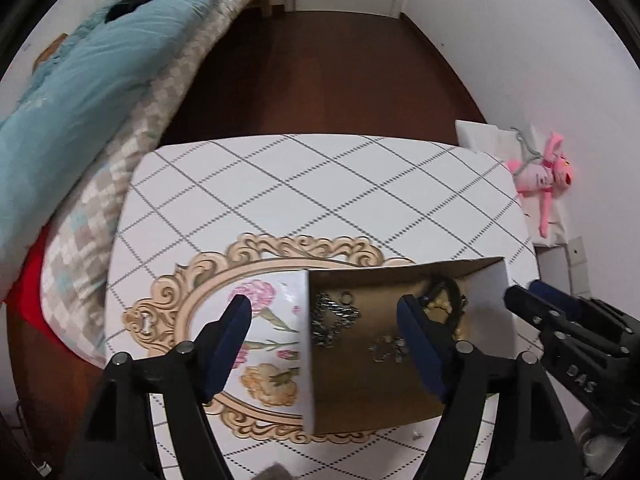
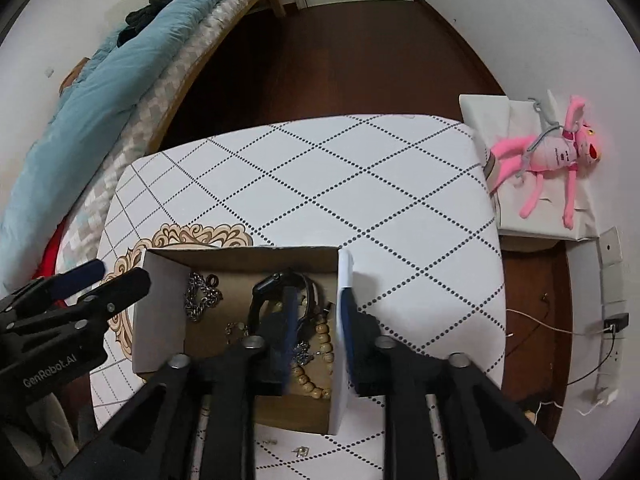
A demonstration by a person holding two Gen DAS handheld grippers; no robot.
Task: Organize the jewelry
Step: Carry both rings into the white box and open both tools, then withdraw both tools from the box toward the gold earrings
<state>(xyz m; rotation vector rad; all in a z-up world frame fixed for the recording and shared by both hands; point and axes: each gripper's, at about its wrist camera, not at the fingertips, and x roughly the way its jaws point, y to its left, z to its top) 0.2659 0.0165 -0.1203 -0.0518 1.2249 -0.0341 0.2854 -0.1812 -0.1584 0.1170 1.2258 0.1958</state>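
A: Nearest first: what are the right gripper (image 2: 316, 320) fingers doing?

B: They stand apart, astride the right wall of the cardboard box (image 2: 160, 300). One finger is inside over the jewelry, the other outside against the white wall. Whether they pinch that wall I cannot tell.

A: And the jewelry itself?

B: All in the box on the bench (image 2: 360, 184). A wooden bead bracelet (image 2: 320, 360) lies right beside the inner finger, running roughly 12 to 6 o'clock. A black watch (image 2: 276, 284) sits just beyond at 12, a silver chain (image 2: 202, 296) farther off at 10.

A: The left gripper (image 1: 324, 332)?

B: Fingers wide apart, straddling the box's left wall, one over the flowered tray (image 1: 260, 320) under the box, one inside above the floor. It holds nothing. The chain (image 1: 332, 316) lies between its fingers, so I judge the left nearer to that, the right nearer to the beads.

A: Obstacles?

B: The box walls, and the tangle around the watch. A small earring (image 2: 301, 451) lies loose on the bench at 6 o'clock. Beyond, a bed (image 2: 120, 80) at 10 and a pink plush toy (image 2: 552, 156) at 2.
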